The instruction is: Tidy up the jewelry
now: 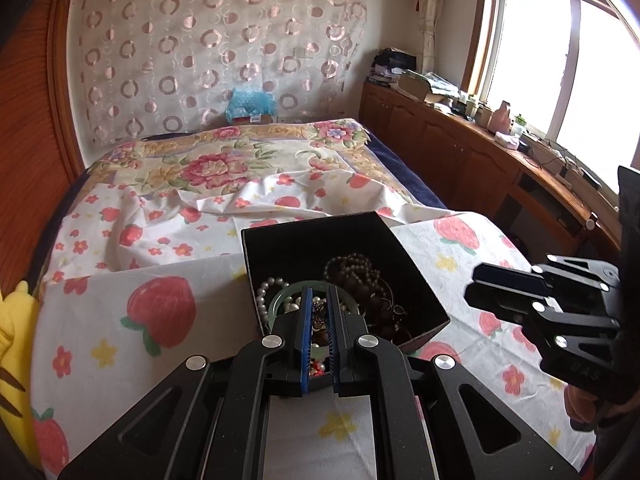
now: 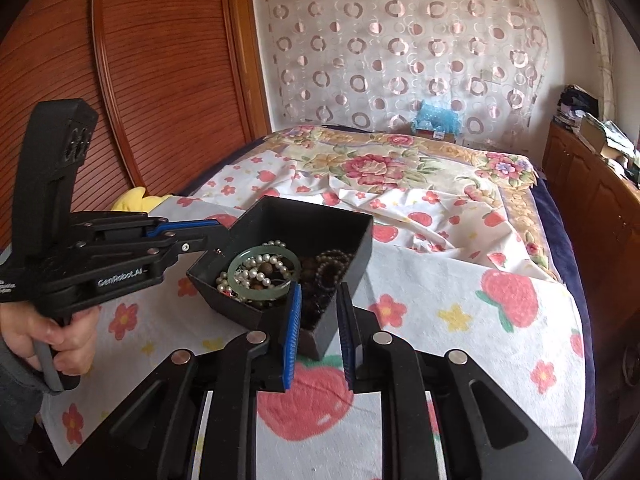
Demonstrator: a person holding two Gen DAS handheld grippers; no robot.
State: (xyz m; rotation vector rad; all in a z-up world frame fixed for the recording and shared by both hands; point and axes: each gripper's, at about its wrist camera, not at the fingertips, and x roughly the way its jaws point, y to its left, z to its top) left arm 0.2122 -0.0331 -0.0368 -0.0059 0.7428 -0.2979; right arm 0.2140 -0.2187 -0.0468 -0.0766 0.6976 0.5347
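Note:
A black open box (image 1: 400,248) (image 2: 352,256) sits on the strawberry-print sheet (image 1: 120,320). It holds a green jade bangle (image 2: 240,264) (image 1: 276,300), a white pearl strand (image 2: 260,268) (image 1: 266,286) and dark brown bead strings (image 1: 360,272) (image 2: 328,264). My left gripper (image 1: 319,300) is at the box's near wall, jaws nearly closed around its rim; it also shows in the right wrist view (image 2: 212,236). My right gripper (image 2: 318,296) is open, its fingers straddling the box's near corner, empty; it also shows at the right of the left wrist view (image 1: 476,284).
The bed (image 2: 400,168) carries a floral blanket further back. A yellow plush toy (image 1: 12,344) lies at the left edge. A wooden wardrobe (image 2: 140,80) stands left, and a cluttered wooden cabinet (image 1: 480,148) under the window runs along the right.

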